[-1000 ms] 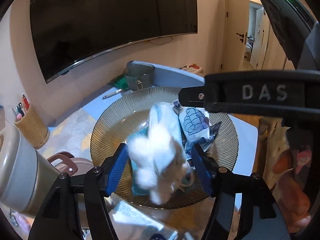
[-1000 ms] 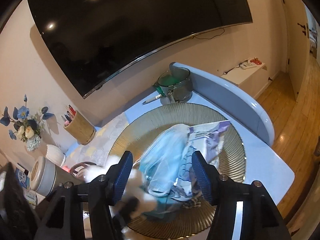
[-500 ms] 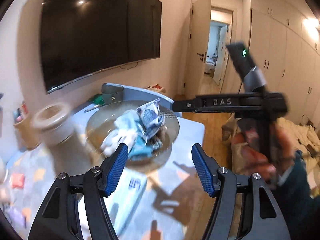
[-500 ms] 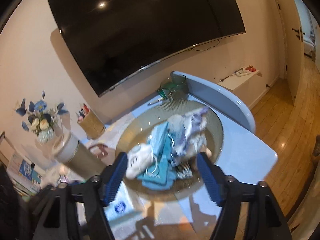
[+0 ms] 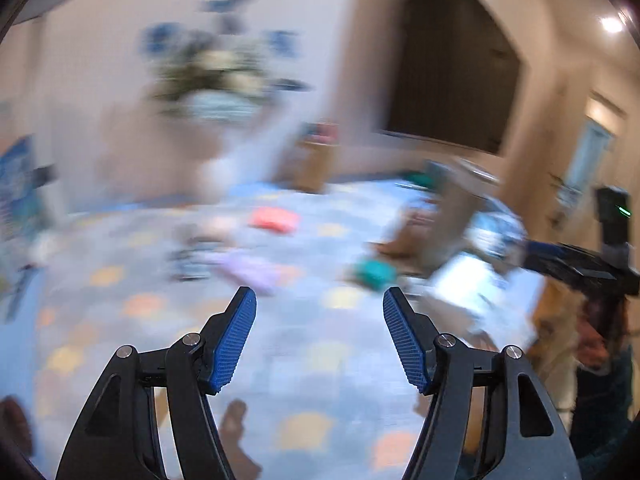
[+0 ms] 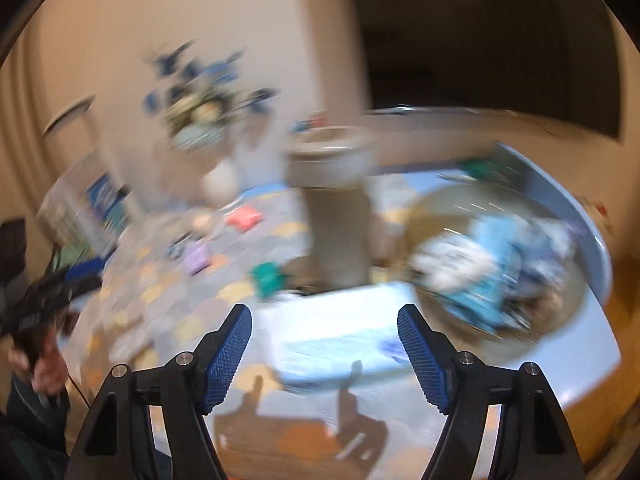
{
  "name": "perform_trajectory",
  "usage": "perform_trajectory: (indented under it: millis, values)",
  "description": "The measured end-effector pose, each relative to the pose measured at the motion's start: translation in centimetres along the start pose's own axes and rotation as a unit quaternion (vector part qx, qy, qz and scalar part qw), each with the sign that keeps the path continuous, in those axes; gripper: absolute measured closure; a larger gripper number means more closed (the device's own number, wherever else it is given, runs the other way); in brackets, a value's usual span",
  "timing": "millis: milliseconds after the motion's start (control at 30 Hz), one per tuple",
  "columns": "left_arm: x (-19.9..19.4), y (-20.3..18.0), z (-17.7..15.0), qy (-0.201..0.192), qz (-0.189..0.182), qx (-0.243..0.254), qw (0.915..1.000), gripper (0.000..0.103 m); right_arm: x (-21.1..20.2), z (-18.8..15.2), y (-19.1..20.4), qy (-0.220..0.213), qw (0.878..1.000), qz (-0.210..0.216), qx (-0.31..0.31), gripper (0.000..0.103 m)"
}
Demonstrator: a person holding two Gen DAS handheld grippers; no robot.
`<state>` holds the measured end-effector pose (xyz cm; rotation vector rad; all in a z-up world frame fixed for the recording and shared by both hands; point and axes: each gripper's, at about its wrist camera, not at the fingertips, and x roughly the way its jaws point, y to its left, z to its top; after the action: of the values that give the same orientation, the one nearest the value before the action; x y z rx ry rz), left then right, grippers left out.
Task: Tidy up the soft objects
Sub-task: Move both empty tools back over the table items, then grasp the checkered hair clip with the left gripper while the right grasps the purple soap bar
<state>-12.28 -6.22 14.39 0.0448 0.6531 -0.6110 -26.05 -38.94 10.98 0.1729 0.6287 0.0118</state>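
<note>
Left wrist view is badly smeared, but I see my left claw (image 5: pixel 319 304) parted with nothing between its pads, over the patterned bench (image 5: pixel 312 360). My right claw (image 6: pixel 324 322) has just been opening and holds nothing. Soft things (image 6: pixel 492 260) lie heaped in the glass dish (image 6: pixel 560 300) at right; pink (image 6: pixel 245 218), purple (image 6: pixel 197 258) and green (image 6: pixel 267 276) pieces lie apart on the bench.

One glass plate (image 6: pixel 568 292) with a blurred heap of soft things, three small soft pieces on the cloth, pink (image 6: pixel 245 219), lilac (image 6: pixel 197 258), teal (image 6: pixel 267 276), one tall canister (image 6: pixel 334 204), one flower vase (image 6: pixel 219 184), perhaps one flat pack (image 6: pixel 340 340).
</note>
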Motion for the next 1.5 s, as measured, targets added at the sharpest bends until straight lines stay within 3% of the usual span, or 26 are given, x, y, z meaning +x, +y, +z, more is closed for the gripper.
perform_trajectory:
  millis: [100, 300, 367, 533, 767, 900, 1100, 1200, 1233, 1267, 1300, 1333, 1367, 1500]
  values:
    - [-0.8, 3.9, 1.3, 0.008, 0.079, -0.006, 0.9968, 0.039, 2.1, 1.1, 4.4, 0.010, 0.999, 0.023, -0.043, 0.023]
    - [0.8, 8.9, 3.3, 0.023, 0.121, -0.021, 0.9921, 0.039, 8.3, 4.2, 12.9, 0.043, 0.993, 0.054, -0.100, 0.020]
    - [2.1, 9.9, 4.1, 0.035, 0.118, -0.029, 0.9920, 0.039, 10.1, 5.1, 14.9, 0.057, 0.991, 0.053, -0.109, 0.020]
    - [7.9, 11.9, 5.1, 0.066, 0.067, -0.054, 0.9941, 0.039, 15.7, 7.2, 17.8, 0.088, 0.989, 0.058, -0.101, 0.020]
    - [18.3, 14.5, 4.0, 0.136, -0.006, -0.043, 0.9898, 0.039, 24.7, 8.0, 18.7, 0.127, 0.987, 0.065, -0.068, 0.020]
    - [21.0, 16.0, 2.5, 0.146, -0.037, -0.070, 0.9862, 0.039, 27.3, 6.9, 19.3, 0.100, 0.988, 0.088, -0.084, 0.020]
    - [21.7, 16.4, 2.1, 0.134, -0.021, -0.087, 0.9870, 0.039, 32.4, 5.2, 20.1, 0.138, 0.985, 0.040, -0.091, 0.020]
    - [22.1, 15.5, 2.1, 0.134, 0.006, -0.063, 0.9890, 0.041, 32.5, 5.6, 20.2, 0.123, 0.988, 0.018, -0.092, 0.020]
    - [22.2, 15.2, 2.1, 0.134, 0.015, -0.054, 0.9893, 0.041, 32.4, 5.5, 20.2, 0.126, 0.988, 0.015, -0.094, 0.023]
    - [22.2, 14.8, 2.0, 0.135, 0.029, -0.045, 0.9895, 0.044, 32.5, 5.4, 20.3, 0.126, 0.987, 0.013, -0.097, 0.034]
    - [22.2, 14.5, 2.0, 0.135, 0.041, -0.037, 0.9893, 0.051, 32.3, 5.3, 20.4, 0.123, 0.987, 0.011, -0.101, 0.040]
    - [22.2, 14.4, 1.9, 0.133, 0.052, -0.032, 0.9893, 0.056, 32.1, 5.2, 20.7, 0.116, 0.987, 0.012, -0.107, 0.056]
    - [22.0, 14.3, 1.9, 0.129, 0.060, -0.029, 0.9894, 0.068, 31.9, 5.1, 20.9, 0.111, 0.987, 0.009, -0.115, 0.059]
    - [21.5, 14.5, 1.7, 0.121, 0.068, -0.030, 0.9899, 0.078, 30.8, 4.9, 21.3, 0.083, 0.988, 0.007, -0.128, 0.061]
